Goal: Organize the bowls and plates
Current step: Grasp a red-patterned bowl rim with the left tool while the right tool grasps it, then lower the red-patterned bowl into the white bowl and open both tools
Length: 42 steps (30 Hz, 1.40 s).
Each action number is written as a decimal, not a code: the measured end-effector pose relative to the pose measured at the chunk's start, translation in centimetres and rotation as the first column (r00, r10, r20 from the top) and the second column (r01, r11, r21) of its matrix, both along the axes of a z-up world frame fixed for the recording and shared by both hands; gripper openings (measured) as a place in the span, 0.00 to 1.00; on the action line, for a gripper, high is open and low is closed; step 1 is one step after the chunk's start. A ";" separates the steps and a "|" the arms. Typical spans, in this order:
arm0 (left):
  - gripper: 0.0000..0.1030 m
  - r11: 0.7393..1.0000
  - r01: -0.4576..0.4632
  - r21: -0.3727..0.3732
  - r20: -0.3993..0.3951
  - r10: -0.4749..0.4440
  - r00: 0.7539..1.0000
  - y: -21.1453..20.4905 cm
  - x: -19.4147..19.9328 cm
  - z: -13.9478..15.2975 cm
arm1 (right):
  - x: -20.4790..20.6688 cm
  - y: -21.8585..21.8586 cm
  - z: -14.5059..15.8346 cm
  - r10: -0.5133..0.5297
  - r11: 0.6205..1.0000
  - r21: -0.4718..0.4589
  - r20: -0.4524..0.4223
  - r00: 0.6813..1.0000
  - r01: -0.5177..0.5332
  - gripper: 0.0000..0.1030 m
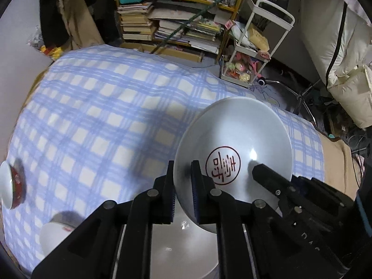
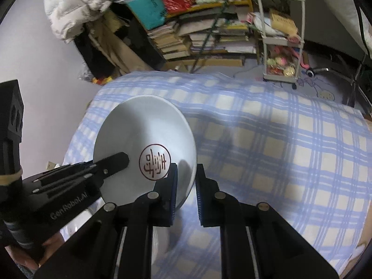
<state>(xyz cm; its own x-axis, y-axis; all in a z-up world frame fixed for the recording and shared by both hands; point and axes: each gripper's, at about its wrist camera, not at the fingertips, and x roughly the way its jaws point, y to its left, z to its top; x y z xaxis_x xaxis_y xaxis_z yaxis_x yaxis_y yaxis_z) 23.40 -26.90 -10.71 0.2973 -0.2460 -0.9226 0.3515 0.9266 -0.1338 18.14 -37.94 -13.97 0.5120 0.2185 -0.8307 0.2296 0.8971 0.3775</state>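
A white bowl (image 1: 234,130) with a red round seal mark inside hangs tilted above the blue checked cloth (image 1: 97,107). My left gripper (image 1: 183,169) is shut on its near rim, one pad inside and one outside. My right gripper (image 1: 261,173) clamps the opposite rim, with one finger lying inside the bowl. In the right wrist view the same bowl (image 2: 139,125) sits at the left, my right gripper (image 2: 187,173) is shut on its rim, and my left gripper (image 2: 119,160) reaches in from the left.
A white plate (image 1: 183,248) lies under the lifted bowl. A small white bowl (image 1: 55,232) and a red-and-white bowl (image 1: 11,186) sit at the cloth's left edge. Book stacks (image 1: 139,23) and a white trolley (image 1: 253,53) stand behind the table.
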 end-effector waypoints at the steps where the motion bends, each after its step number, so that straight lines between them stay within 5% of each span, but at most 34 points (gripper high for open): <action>1: 0.13 1.000 -0.004 -0.005 0.004 0.004 1.000 0.7 -0.3 0.3 | -0.1 0.6 0.4 0.008 1.000 -0.008 0.005 1.000 -0.008 0.16; 20: 0.13 0.998 -0.039 -0.039 0.022 0.040 0.999 9.3 -6.4 2.5 | -5.3 8.4 3.4 0.063 0.996 -0.062 0.058 0.996 -0.060 0.16; 42: 0.14 0.999 -0.034 -0.020 -0.051 0.033 0.998 9.6 -6.7 -2.5 | -5.4 8.7 -1.0 0.068 0.997 -0.040 -0.007 0.998 -0.068 0.16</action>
